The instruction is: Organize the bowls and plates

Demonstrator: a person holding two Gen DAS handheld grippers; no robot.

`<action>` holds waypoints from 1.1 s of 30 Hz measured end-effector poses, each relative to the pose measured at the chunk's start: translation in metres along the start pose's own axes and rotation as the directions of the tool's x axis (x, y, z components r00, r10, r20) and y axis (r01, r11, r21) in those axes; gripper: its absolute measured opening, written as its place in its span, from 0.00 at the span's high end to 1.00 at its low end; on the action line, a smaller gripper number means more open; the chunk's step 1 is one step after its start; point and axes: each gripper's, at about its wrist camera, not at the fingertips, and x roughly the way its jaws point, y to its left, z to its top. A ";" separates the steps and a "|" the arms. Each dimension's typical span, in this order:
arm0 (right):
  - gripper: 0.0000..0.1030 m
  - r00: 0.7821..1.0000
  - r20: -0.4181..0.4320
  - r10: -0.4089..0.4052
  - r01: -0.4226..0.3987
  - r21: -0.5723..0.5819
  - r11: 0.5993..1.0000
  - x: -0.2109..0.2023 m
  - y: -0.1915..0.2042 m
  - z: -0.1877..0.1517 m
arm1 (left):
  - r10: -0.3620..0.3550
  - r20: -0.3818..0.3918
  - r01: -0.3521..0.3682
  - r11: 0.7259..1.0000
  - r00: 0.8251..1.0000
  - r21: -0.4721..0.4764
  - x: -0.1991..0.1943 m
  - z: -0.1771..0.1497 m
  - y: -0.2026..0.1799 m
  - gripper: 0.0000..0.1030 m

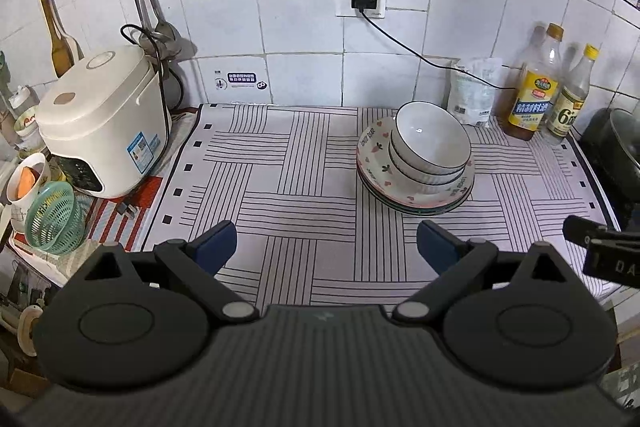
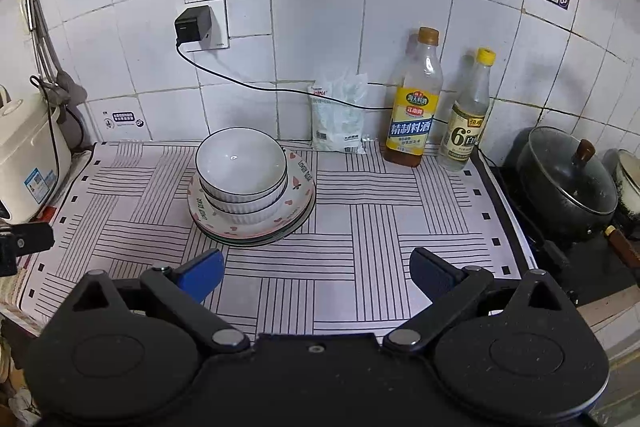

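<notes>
Bowls point(image 1: 432, 143): nested, stacked on the plates point(image 1: 416, 187)
Plates: piled on the worktop point(image 1: 280, 167), near the bottles point(image 1: 534, 87)
Left tongs point(image 1: 326, 247): spread wide, nothing held
Right tongs point(image 2: 316, 271): spread wide, nothing held

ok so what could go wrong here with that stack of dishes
The bowls sit nested off-centre on the plates, so lifting or nudging the whole stack could tip them. The two bottles stand close behind, easy to knock. Both the left gripper and right gripper are open and empty.
</notes>
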 end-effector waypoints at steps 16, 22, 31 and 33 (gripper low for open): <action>0.02 1.000 -0.004 -0.018 0.018 -0.010 1.000 -0.007 -0.001 -0.005 | -0.002 0.012 0.002 0.999 1.000 0.037 -0.007 -0.003 -0.003 0.05; 0.02 1.000 -0.004 -0.030 0.030 -0.018 0.999 -0.008 -0.002 -0.007 | 0.003 0.014 -0.003 0.999 1.000 0.037 -0.008 -0.003 -0.003 0.05; 0.02 0.999 -0.001 -0.033 0.033 -0.015 0.999 -0.008 -0.005 -0.008 | -0.004 0.008 0.004 0.999 1.000 0.033 -0.007 -0.005 -0.003 0.05; 0.02 0.999 0.000 -0.033 0.033 -0.014 0.999 -0.007 -0.005 -0.008 | -0.007 0.011 0.007 0.999 1.000 0.032 -0.007 -0.005 -0.003 0.05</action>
